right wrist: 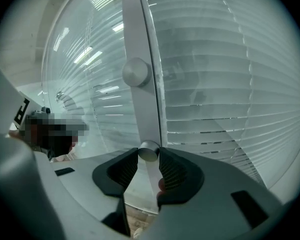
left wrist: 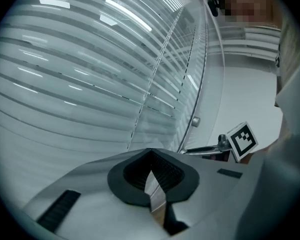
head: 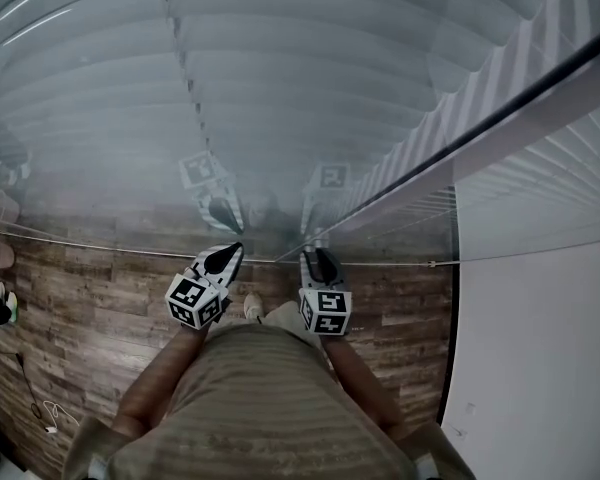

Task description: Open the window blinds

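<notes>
Straight ahead, the window blinds [right wrist: 220, 84] hung behind a glass pane [head: 130, 118], their pale slats running level across the whole wall in front of me. A pale upright strip [right wrist: 135, 29] ran down the glass, and two round metal knobs sat on it, one above the other. My right claw [right wrist: 149, 159] had the lower knob [right wrist: 149, 151] between its tips, with both ribbed pads pressed against the knob's sides. The upper knob [right wrist: 136, 72] stood free higher on the strip, well clear of the jaws.

My left claw [left wrist: 151, 171] was closed, its dark pads meeting at the tips with nothing between them. It pointed at the slats just to the left of the strip, close to the glass, though I could not tell whether it touched.

From the head view both claws sat side by side at the pane, and their marker cubes showed mirrored in the glass. Under me lay a wooden floor [head: 90, 308], and a white wall [head: 540, 368] closed off the right side.
</notes>
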Demonstrator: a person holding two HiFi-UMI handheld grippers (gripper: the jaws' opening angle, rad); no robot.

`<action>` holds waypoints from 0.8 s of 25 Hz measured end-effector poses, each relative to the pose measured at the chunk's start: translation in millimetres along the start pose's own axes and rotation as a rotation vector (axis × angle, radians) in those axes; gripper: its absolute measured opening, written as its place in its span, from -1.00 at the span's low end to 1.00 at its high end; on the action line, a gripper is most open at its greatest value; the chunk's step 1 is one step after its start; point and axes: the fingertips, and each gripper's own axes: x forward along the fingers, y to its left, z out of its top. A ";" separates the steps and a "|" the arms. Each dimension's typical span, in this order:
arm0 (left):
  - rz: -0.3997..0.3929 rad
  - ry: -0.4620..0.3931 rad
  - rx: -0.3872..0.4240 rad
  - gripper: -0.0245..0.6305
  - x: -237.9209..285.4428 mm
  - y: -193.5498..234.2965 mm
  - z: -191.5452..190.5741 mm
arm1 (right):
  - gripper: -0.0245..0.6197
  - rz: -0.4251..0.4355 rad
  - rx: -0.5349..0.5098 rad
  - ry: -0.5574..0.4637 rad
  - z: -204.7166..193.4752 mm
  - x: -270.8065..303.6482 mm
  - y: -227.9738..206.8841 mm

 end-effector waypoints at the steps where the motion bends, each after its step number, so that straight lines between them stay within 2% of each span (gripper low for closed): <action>1: 0.007 0.005 -0.004 -0.88 3.9 3.7 -2.8 | -0.50 -0.002 0.001 0.003 -1.6 4.1 -2.6; 7: 0.005 0.011 -0.007 -0.88 6.3 7.8 -22.1 | -0.50 -0.037 -0.005 0.028 -20.2 13.3 -4.1; 9: -0.011 0.015 -0.003 -0.88 5.0 2.5 -18.9 | -0.50 -0.032 0.032 0.043 -16.9 11.2 -4.8; 12: -0.024 0.023 0.007 -0.88 2.9 -5.1 -11.1 | -0.52 0.023 0.191 0.050 -7.9 6.3 -7.9; 18: -0.012 0.023 0.006 -0.88 -11.3 -13.3 -19.0 | -0.53 0.198 0.609 0.011 -17.2 -3.5 -4.3; 20: -0.010 0.022 0.008 -0.88 -13.3 -14.9 -20.2 | -0.53 0.219 0.626 0.006 -15.7 -3.8 -5.0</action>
